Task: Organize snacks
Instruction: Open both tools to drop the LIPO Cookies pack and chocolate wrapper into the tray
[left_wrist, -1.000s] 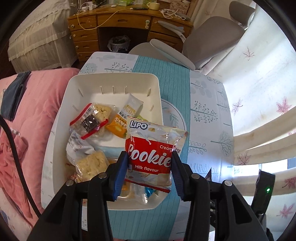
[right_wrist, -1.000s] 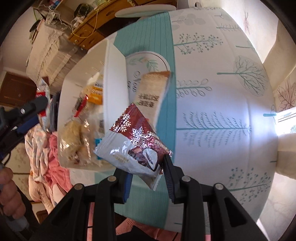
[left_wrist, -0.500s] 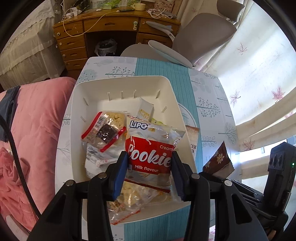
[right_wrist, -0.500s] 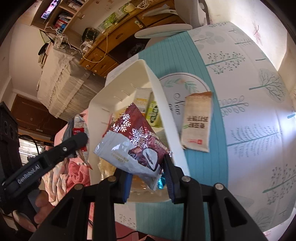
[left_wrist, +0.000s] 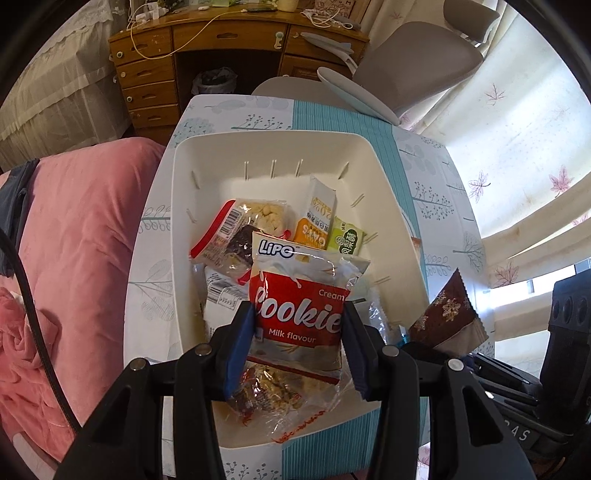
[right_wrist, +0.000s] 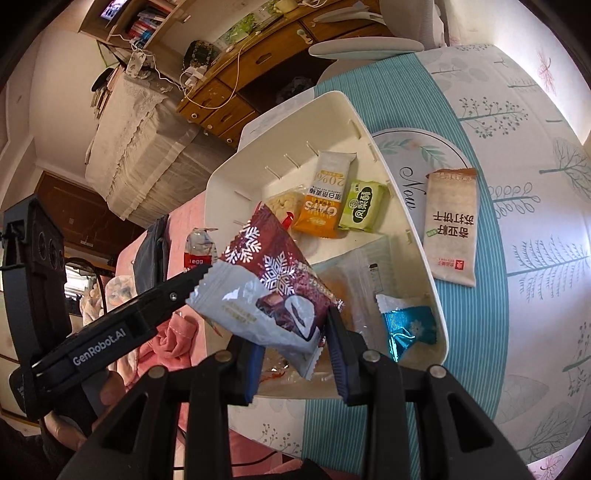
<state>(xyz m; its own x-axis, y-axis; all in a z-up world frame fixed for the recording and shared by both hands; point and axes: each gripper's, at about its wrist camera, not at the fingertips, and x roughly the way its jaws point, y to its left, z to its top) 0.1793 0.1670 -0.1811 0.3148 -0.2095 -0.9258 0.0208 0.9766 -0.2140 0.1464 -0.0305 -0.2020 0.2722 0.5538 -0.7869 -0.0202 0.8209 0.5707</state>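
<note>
Partway apart, both sets of fingers clamp packets — left gripper (left_wrist: 298, 325) the cookie bag (left_wrist: 301, 306), right gripper (right_wrist: 291, 345) the snowflake packet (right_wrist: 266, 291).

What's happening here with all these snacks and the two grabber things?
A person is sorting snacks into a white bin on the table, a handheld gripper in each hand. The left gripper clamps a red Lipo cookie bag above the bin, and the right gripper holds a maroon snowflake packet beside it. Several packets already lie inside; a beige cracker packet waits on the tablecloth.

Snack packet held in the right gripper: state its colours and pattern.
Dark red packet with white snowflakes and a silvery lower end; clearest in the right wrist view.
</note>
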